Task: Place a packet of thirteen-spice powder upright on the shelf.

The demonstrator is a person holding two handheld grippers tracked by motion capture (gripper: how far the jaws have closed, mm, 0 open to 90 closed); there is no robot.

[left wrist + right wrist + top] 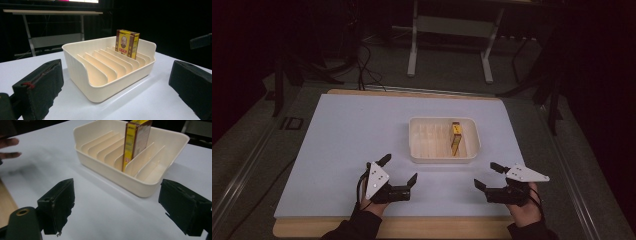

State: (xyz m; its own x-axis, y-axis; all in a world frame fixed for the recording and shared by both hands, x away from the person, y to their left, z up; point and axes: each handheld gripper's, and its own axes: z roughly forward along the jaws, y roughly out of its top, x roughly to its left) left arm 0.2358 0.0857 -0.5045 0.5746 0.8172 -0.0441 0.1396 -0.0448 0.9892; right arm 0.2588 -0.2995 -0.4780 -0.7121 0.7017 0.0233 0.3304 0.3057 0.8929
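Your left tongs (399,169): nearest you at the near left of the tabletop (342,140), jaws spread wide and pinching nothing, hovering just short of the rack's near left corner.
Your right tongs (486,176): near right, level with the left pair, jaws also spread and empty — pointing left and far toward the rack's near right corner.
Your hands: each wraps the rear of its tongs at the near edge, dark sleeves showing at the wrists.
Rack (417,150): cream plastic tray with upright dividers, sitting flat on the pale tabletop a little right of centre, just beyond both pairs of tongs and touching neither.
Box (455,137): small yellow and brown carton standing upright in a slot toward the right end of the rack; in the left gripper view (127,43) it rises above the rim, printed face toward you.
Box slot: in the right gripper view the box (136,142) stands between two dividers — two empty slots lie to its right, the rest to its left.
Rack in the gripper views: framed between the open jaws of each pair, well clear of the pads.
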